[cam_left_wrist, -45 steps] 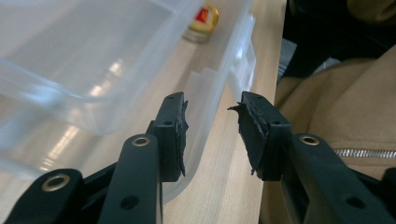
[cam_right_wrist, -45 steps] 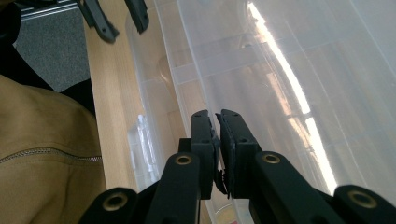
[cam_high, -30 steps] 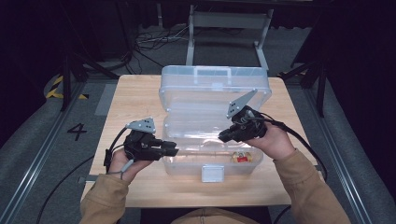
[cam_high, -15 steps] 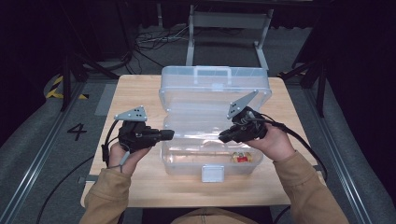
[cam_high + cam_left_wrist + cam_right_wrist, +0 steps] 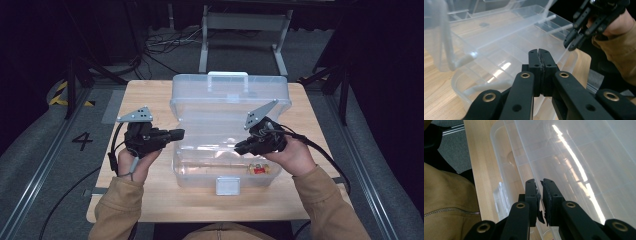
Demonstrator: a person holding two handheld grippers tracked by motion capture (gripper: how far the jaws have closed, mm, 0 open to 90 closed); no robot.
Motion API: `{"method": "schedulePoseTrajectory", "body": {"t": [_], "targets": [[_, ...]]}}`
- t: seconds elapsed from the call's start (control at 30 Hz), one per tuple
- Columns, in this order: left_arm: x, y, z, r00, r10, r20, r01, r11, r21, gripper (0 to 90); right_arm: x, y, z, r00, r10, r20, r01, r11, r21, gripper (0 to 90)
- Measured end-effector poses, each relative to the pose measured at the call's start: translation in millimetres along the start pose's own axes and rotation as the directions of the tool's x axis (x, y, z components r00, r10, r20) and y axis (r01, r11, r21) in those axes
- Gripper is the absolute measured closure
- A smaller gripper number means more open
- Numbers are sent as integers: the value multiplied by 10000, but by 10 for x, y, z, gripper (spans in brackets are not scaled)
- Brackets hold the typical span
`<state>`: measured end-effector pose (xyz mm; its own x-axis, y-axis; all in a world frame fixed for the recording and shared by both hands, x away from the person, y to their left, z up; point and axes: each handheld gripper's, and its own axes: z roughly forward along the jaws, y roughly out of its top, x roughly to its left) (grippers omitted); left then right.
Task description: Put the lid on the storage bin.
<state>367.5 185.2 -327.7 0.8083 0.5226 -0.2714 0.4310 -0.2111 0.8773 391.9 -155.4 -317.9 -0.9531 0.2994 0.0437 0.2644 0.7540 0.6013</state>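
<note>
The clear plastic box (image 5: 227, 150) stands open in the middle of the table (image 5: 150, 95). Both jaws are closed on nothing: left hand-held gripper (image 5: 177, 134) beside its left wall, right hand-held gripper (image 5: 240, 148) over the tray. Best to open the jaws before gripping the lid.

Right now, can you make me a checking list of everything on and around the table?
Surface: wooden table, bare around the box.
Job's things: clear plastic box, lid open; small red and yellow item inside.
Clutter: nothing seen.
Grippers: left gripper shut on nothing, at the box's left side; right gripper nearly shut, over the box, nothing seen between its jaws.
Cables: black cable trailing from the right gripper.
Surroundings: grey floor, number 4 marking, metal frame.
</note>
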Motion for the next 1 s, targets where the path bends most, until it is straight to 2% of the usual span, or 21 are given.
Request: {"method": "schedulePoseTrajectory", "body": {"t": [0.2, 0.33, 0.4, 0.5, 0.57, 0.67, 0.77, 1.0], "targets": [[-28, 15, 14, 9996, -124, -262, 121, 9999, -102, 894, 65, -95, -35, 9993, -43, 383, 45, 10000, -64, 819], [-24, 7, 16, 9989, -191, -426, 186, 9998, -109, 896, 127, -164, -72, 9990, -21, 449, 30, 9998, -207, 818], [-30, -10, 39, 9991, -173, -379, 179, 9997, 158, 897, 162, -197, -78, 9993, -75, 369, 86, 9996, -278, 860], [-46, -32, 63, 9991, -207, -369, 217, 9994, 262, 897, 224, -260, -165, 9985, -86, 542, 135, 9959, -897, 873], [-54, -31, 62, 9991, -156, -383, 168, 9994, 296, 897, 252, -339, -240, 9986, 2, 534, 78, 9889, -1486, 884], [-60, -31, 62, 9992, -137, -384, 150, 9993, 353, 897, 256, -397, -270, 9985, 164, 522, -71, 9849, -1732, 888], [-71, -28, 53, 9991, -45, -428, 63, 9991, 424, 897, 231, -486, -325, 9965, 438, 713, -290, 9801, -1965, 893], [-89, -21, 25, 9989, 34, -459, -10, 9987, 504, 897, 176, -706, -454, 9926, 944, 766, -678, 9529, -2957, 894]]}}
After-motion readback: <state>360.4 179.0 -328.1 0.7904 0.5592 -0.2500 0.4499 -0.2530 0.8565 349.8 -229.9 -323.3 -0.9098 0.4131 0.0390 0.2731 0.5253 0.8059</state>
